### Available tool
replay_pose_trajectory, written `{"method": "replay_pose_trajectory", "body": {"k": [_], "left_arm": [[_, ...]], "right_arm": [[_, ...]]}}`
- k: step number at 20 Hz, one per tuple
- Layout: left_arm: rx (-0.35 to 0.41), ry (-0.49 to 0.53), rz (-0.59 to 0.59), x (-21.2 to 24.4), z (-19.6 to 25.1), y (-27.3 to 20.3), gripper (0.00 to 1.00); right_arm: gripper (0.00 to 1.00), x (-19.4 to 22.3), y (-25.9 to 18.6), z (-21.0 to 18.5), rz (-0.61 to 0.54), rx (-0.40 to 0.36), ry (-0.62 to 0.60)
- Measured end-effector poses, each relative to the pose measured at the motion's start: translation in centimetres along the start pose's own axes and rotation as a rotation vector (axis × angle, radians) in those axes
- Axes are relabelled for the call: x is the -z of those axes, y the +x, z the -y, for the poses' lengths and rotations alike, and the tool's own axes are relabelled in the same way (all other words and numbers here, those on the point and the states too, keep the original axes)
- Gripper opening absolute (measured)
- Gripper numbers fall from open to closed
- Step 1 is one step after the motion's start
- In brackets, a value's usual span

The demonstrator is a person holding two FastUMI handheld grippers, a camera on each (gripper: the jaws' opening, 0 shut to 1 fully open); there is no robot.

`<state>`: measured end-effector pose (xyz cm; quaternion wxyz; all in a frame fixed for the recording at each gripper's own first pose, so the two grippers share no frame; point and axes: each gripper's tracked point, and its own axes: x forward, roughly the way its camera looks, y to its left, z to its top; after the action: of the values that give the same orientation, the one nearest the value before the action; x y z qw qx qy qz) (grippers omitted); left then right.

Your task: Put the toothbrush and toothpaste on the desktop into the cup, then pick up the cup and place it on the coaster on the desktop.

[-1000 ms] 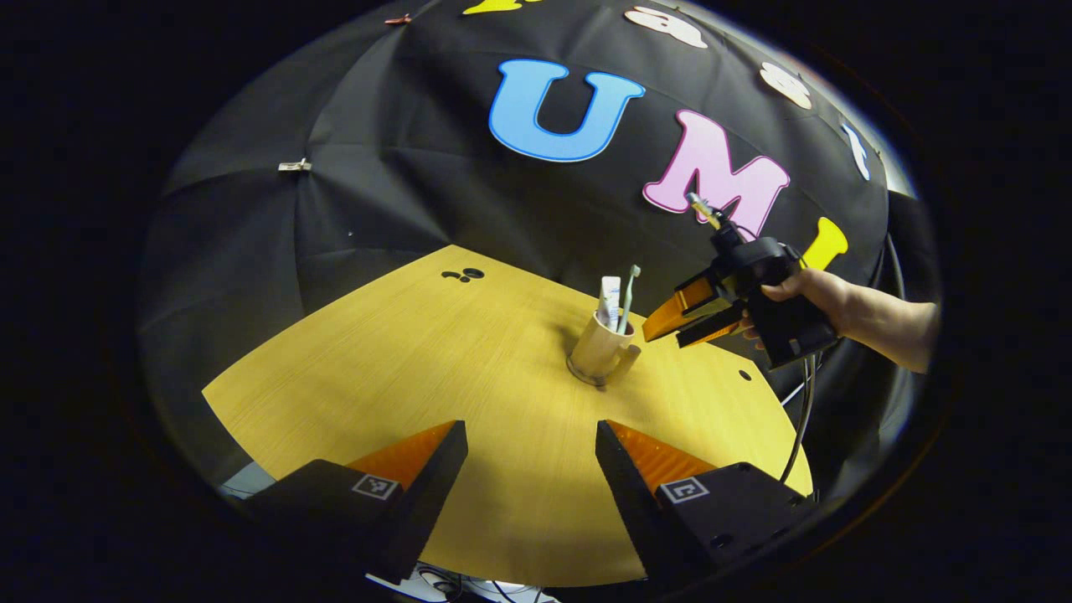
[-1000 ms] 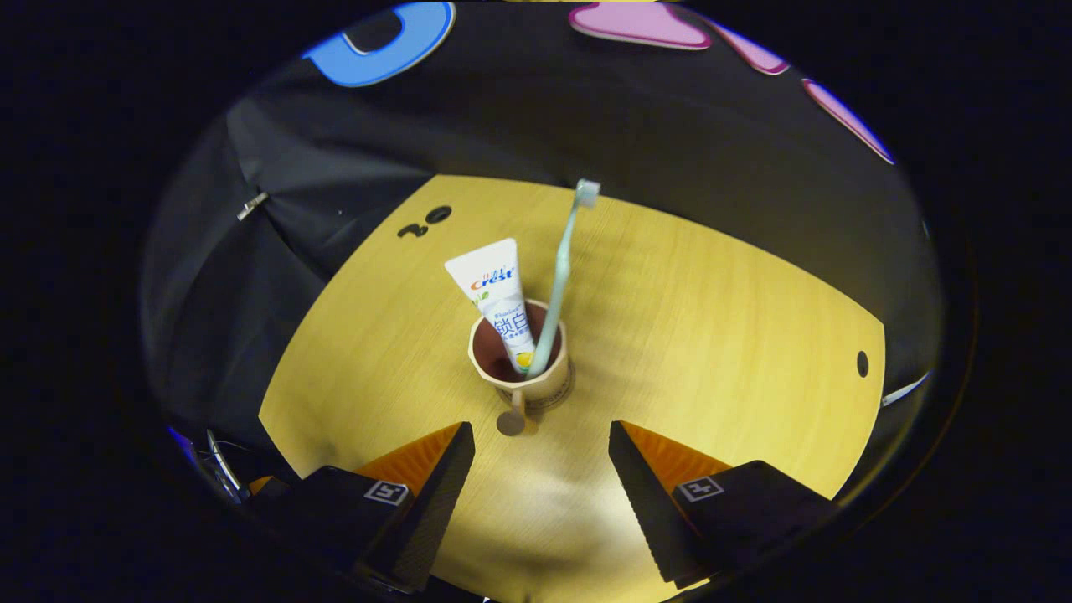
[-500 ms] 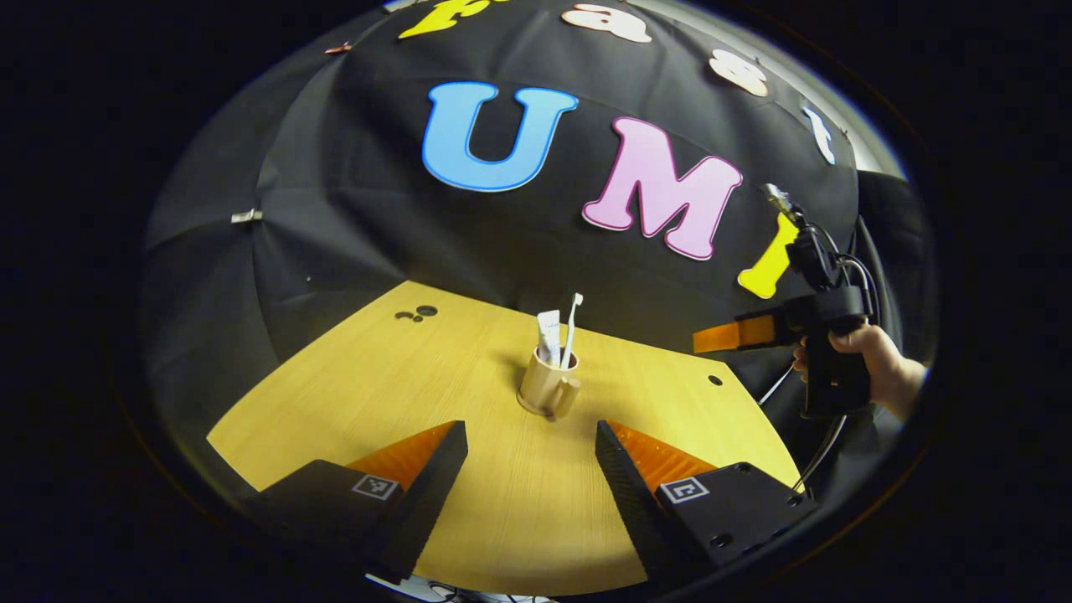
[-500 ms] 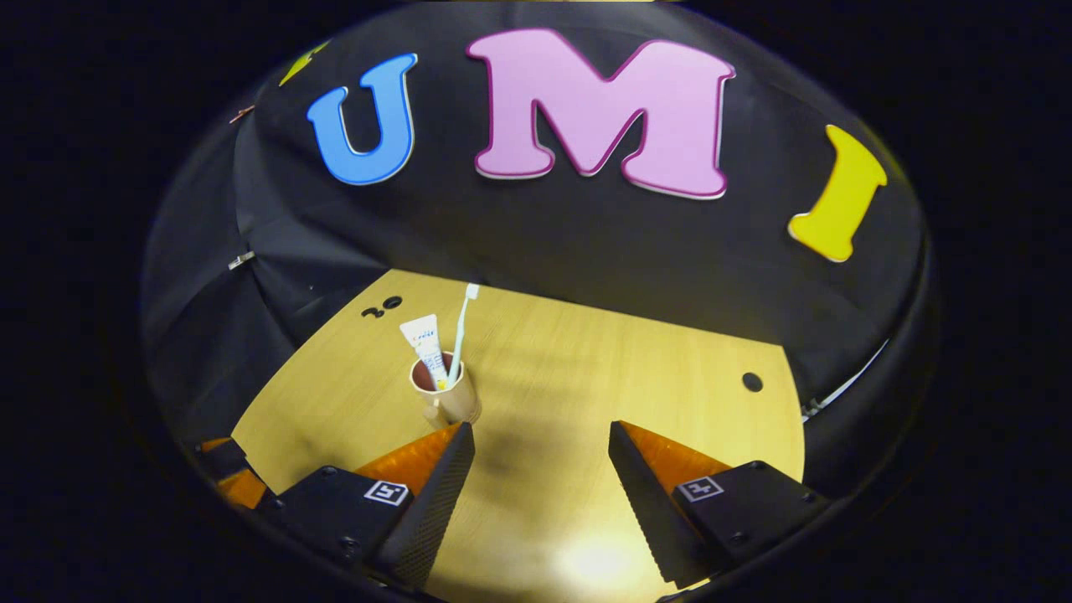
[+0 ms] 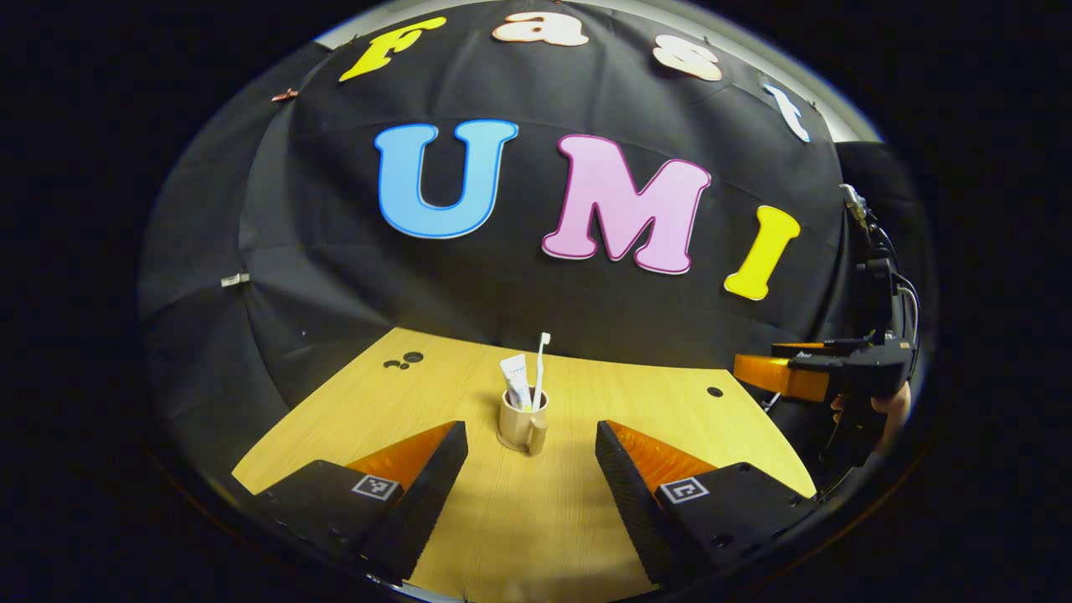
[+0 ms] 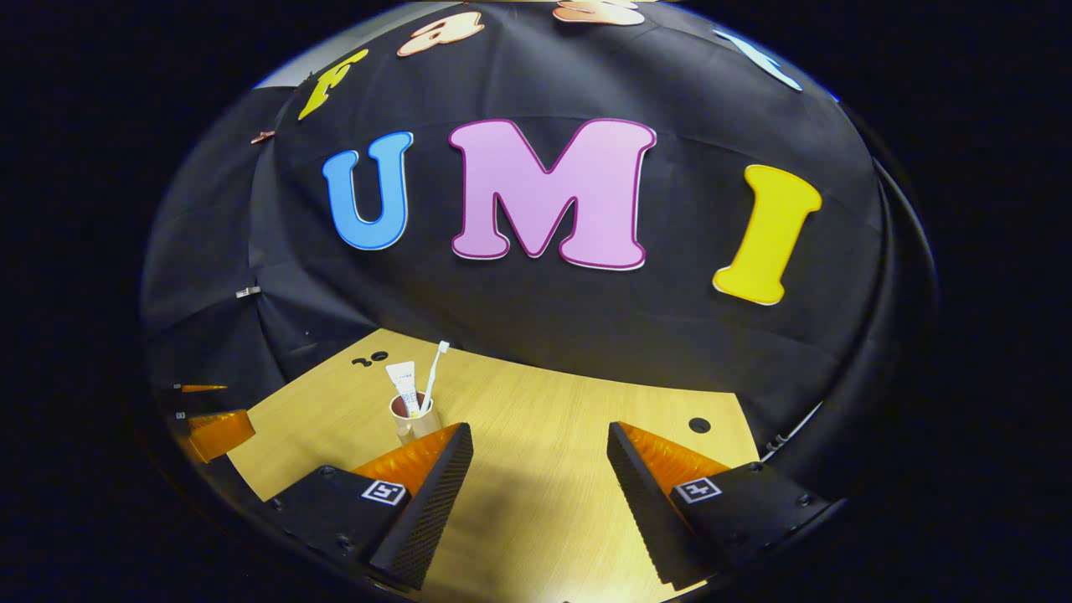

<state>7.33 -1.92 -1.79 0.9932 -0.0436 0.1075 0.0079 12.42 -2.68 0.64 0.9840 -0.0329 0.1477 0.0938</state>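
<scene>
A beige cup [image 5: 519,429] with a handle stands upright on the wooden table [image 5: 670,410], a little beyond my left gripper [image 5: 532,477]. A white toothbrush [image 5: 540,368] and a white toothpaste tube [image 5: 513,378] stick up out of it. The left gripper is open and holds nothing. In the right gripper view the cup [image 6: 412,423] with the toothbrush [image 6: 434,373] and toothpaste tube [image 6: 403,387] sits just behind my left fingertip. My right gripper [image 6: 540,486] is open and holds nothing. Whatever lies under the cup is too small to make out.
The right gripper [image 5: 796,377], held by a hand [image 5: 888,406], hovers off the table's right edge. The left gripper [image 6: 213,427] shows at the table's left edge. Small dark holes [image 5: 714,391] mark the tabletop. The black cloth wall rises behind.
Both grippers have drawn back from the cup and tilted upward, so the cup looks smaller and farther. The right gripper moved off to the table's right side. The cup has stayed put.
</scene>
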Motion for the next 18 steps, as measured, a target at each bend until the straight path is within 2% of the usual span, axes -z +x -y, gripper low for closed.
{"method": "replay_pose_trajectory", "body": {"k": [4,10,14,18], "left_arm": [[0.056,0.104,0.062,-1.4,2.3,-0.9,0.97],[0.106,0.163,0.159,-2.9,4.1,-4.3,0.97],[0.124,0.154,0.201,-2.8,4.6,-7.4,0.98],[0.142,0.137,0.191,-0.9,4.0,-9.8,0.98]], "right_arm": [[0.99,1.1,-4.9,-1.4,0.049,0.047,0.038],[0.98,3.6,-10.5,-3.1,0.047,0.117,0.071],[0.99,4.0,-13.7,-3.9,0.077,0.158,0.088],[0.99,5.5,-16.3,-4.9,0.076,0.185,0.102]]}}
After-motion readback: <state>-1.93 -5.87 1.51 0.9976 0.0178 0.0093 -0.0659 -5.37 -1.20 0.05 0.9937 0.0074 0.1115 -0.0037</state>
